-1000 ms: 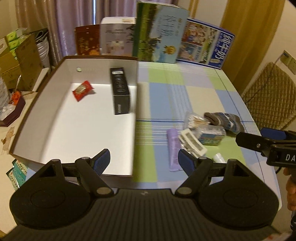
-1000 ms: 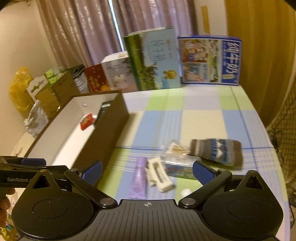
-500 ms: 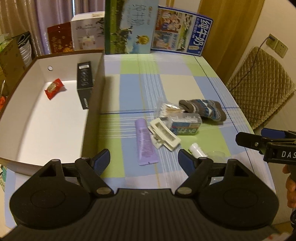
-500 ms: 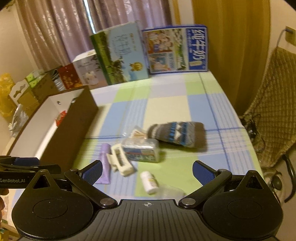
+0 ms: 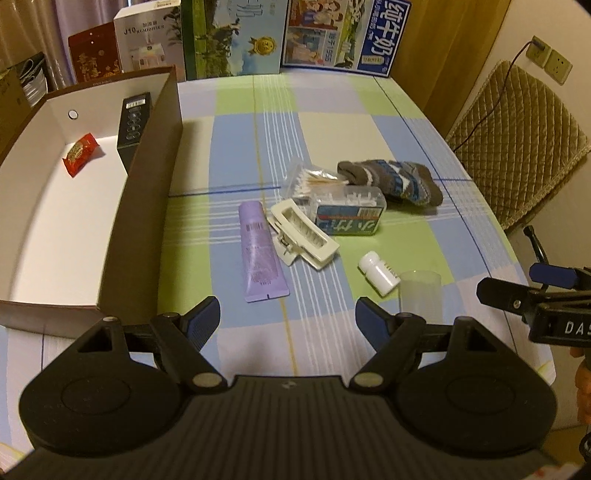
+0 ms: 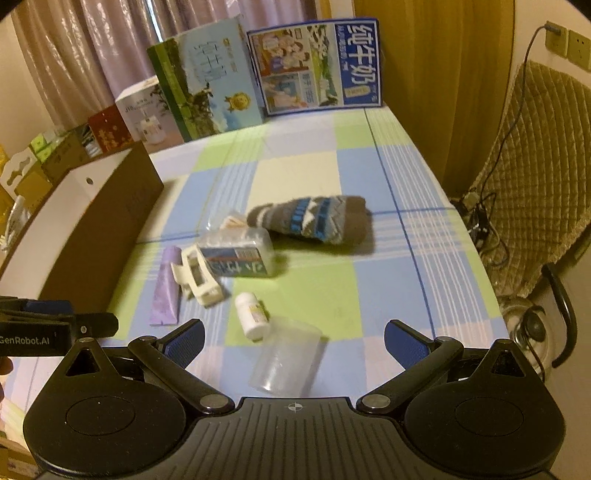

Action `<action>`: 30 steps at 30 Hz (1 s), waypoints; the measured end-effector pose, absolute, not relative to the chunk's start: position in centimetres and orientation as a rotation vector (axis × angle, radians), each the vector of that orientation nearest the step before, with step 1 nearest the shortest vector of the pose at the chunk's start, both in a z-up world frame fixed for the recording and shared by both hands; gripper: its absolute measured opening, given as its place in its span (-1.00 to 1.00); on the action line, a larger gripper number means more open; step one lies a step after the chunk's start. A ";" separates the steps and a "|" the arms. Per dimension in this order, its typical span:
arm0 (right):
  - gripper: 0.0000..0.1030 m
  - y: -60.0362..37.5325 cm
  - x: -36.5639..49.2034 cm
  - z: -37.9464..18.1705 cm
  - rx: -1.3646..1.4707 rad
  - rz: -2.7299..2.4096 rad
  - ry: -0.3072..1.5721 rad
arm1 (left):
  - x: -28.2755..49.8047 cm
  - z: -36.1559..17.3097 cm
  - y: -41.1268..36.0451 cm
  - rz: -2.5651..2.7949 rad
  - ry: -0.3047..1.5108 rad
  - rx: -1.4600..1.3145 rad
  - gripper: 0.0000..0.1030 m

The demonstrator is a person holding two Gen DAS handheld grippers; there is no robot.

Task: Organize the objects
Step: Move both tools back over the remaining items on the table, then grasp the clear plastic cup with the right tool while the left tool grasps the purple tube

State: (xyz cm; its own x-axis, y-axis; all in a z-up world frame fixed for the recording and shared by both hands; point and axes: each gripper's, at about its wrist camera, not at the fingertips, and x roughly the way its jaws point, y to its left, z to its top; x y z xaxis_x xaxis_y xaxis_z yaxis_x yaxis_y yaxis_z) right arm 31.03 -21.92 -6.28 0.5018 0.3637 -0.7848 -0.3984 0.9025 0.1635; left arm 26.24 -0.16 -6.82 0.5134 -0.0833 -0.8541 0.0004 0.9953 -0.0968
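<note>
Loose items lie on the checked tablecloth: a purple tube, a white hair clip, a cotton swab box, a bag of swabs, a grey-blue sock, a small white bottle and a clear cup. My left gripper hovers open just short of the tube, nothing between its fingers. My right gripper is open above the clear cup, which lies between its pads without touching them. The white bottle rests against the cup.
A brown box with a white inside stands at the left, holding a red packet and a black carton. Printed cartons line the table's far edge. A quilted chair stands past the right edge.
Both grippers have moved right, away from the brown box, and down toward the pile of loose items, which now sits larger and nearer. Their jaws stayed as wide as before.
</note>
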 end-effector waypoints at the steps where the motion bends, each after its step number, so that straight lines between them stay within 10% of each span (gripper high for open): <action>1: 0.96 -22.0 31.0 -6.5 -0.043 0.458 0.943 | 26.3 -7.1 -0.3 -0.049 1.036 -0.086 0.50; 13: 0.93 -21.3 31.8 -10.9 -0.101 0.435 1.010 | 27.8 -10.7 -0.6 -0.021 1.093 -0.061 0.50; 30: 0.31 -18.8 33.6 -15.0 -0.151 0.443 1.039 | 30.2 -13.3 -0.7 -0.032 1.132 -0.029 0.50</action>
